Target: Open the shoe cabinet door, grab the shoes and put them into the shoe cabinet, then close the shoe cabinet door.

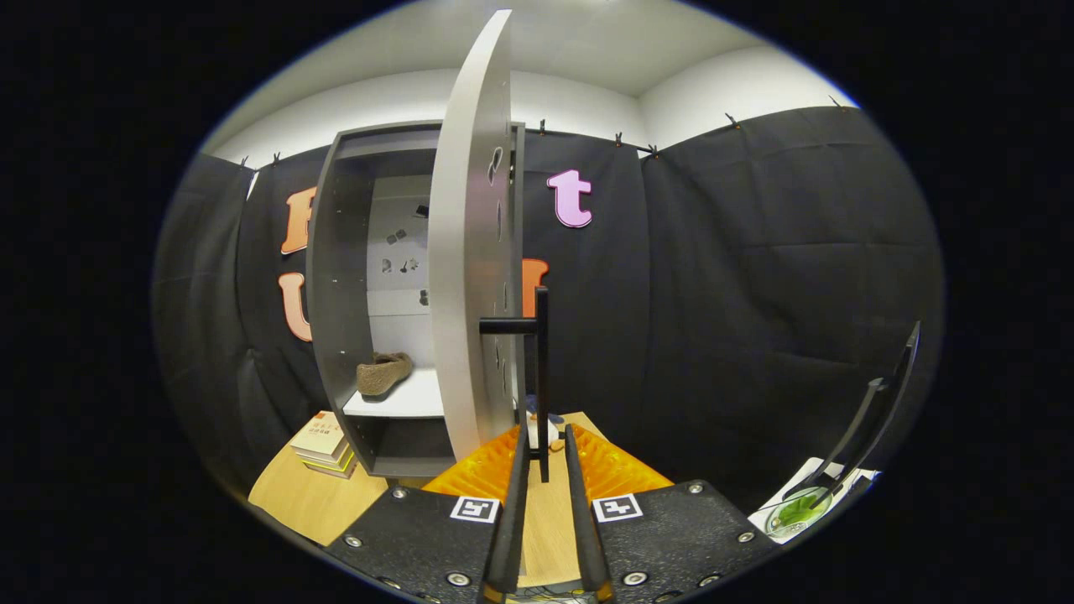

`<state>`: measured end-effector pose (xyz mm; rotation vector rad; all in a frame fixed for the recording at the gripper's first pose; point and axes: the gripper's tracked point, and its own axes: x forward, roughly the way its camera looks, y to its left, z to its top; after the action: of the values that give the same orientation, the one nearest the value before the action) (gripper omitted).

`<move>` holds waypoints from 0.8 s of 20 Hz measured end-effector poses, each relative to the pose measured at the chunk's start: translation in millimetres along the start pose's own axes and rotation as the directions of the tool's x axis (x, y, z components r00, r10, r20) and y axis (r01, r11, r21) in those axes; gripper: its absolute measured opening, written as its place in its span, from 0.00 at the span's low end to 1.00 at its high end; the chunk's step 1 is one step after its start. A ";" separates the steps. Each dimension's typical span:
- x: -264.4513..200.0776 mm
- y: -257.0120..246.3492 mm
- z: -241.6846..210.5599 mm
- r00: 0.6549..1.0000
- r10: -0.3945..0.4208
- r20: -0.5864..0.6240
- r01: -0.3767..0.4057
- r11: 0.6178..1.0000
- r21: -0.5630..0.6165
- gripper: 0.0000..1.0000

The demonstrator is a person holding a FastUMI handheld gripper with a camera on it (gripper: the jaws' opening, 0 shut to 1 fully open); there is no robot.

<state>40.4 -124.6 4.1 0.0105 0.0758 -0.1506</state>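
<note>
Nearest the camera, the gripper [544,436] is held level and pointed forward, its two fingers [513,503] drawn narrow with a slim gap kept between them. Between the fingertips the black bar handle [541,377] of the cabinet door [471,252] is seen at 12 o'clock; whether both fingers press on it cannot be told. That door is stood open, edge-on to the camera. At 11 o'clock from the fingers the shoe cabinet [336,277] is set on a wooden table [310,499], and a brown shoe [383,372] is laid on its white shelf [403,401]. A stack of books [323,445] is placed beside the cabinet's foot at 10 o'clock.
</note>
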 end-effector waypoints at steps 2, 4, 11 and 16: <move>-5.5 -4.6 -2.0 1.000 -0.016 -0.004 0.016 1.000 -0.014 0.27; -6.5 -7.7 -0.7 0.999 -0.036 -0.003 0.036 0.999 -0.035 0.27; -11.9 -10.9 -8.3 0.996 -0.077 -0.043 0.073 0.994 -0.077 0.24; -22.7 4.0 -15.9 0.998 -0.035 -0.059 0.031 0.997 -0.076 0.24</move>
<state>17.5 -117.0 -10.0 -0.0609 0.1421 -0.1806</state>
